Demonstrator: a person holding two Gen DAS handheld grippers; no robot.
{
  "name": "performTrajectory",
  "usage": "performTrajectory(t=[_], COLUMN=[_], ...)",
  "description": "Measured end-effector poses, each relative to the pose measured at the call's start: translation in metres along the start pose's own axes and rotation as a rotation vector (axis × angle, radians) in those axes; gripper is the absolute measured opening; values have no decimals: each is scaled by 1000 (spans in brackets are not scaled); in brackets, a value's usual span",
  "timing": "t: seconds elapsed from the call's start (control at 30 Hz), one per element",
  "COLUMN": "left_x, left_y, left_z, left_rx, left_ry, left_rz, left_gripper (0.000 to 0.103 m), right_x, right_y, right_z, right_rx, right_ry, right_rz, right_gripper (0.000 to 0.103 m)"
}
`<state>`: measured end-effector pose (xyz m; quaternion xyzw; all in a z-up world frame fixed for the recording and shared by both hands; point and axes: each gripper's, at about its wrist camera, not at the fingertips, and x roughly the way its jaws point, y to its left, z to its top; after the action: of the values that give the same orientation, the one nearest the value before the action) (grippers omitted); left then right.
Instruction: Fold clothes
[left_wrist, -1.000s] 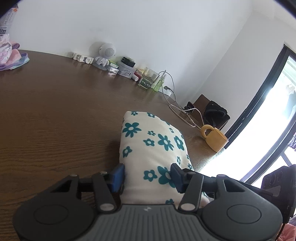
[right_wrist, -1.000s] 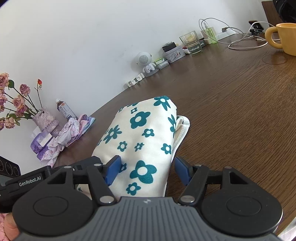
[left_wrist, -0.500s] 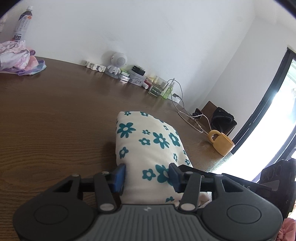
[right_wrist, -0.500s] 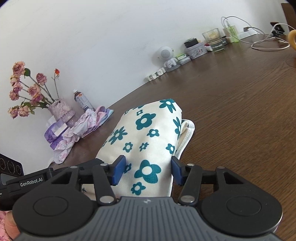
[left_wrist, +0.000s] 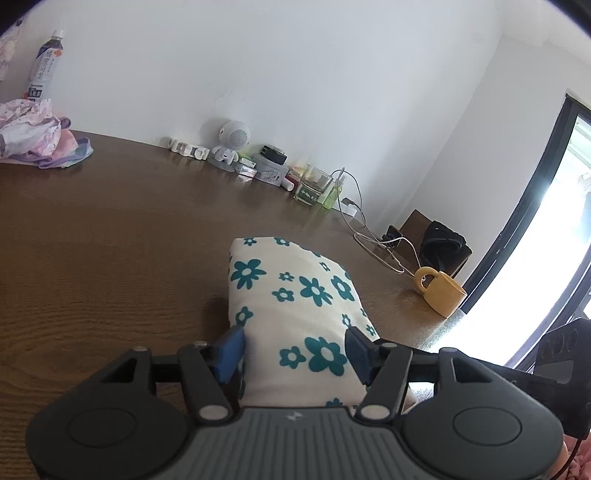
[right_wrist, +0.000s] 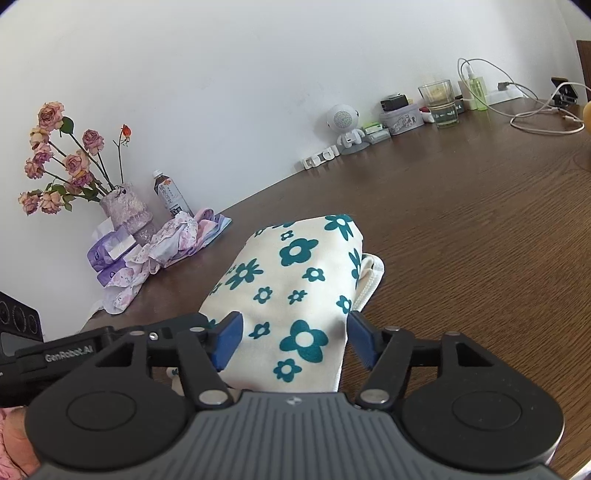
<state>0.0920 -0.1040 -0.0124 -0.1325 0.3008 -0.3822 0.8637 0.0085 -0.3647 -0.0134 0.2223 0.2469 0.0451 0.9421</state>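
On the table (left_wrist: 110, 236), cream cloth (left_wrist: 295, 302) with teal flowers lies folded.

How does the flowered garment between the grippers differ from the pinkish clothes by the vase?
The flowered garment is cream with teal blossoms; the pinkish clothes are pale pink and lilac. The flowered garment is folded into a compact, smooth bundle, while the pinkish clothes lie crumpled and spread loosely. The flowered garment sits near the table's front edge between both grippers; the pinkish clothes lie at the far side against the vase. Both rest on the wooden table.

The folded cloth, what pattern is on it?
Teal flowers on cream cloth, clearest in the right wrist view.
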Motion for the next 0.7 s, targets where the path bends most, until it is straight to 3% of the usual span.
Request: performTrajectory(t=[0.47, 0.7], left_x=[1, 1], left_y=[2, 2], left_z=[-1, -1], left_rx=[-7, -2], left_ry=[3, 3], left_rz=[16, 22], left_gripper=[61, 66], right_x=[0, 1], right_y=[-2, -2], right_z=[-1, -2], right_rx=[9, 5], right_ry=[6, 8], right_rz=[-13, -14], right_gripper=[67, 69])
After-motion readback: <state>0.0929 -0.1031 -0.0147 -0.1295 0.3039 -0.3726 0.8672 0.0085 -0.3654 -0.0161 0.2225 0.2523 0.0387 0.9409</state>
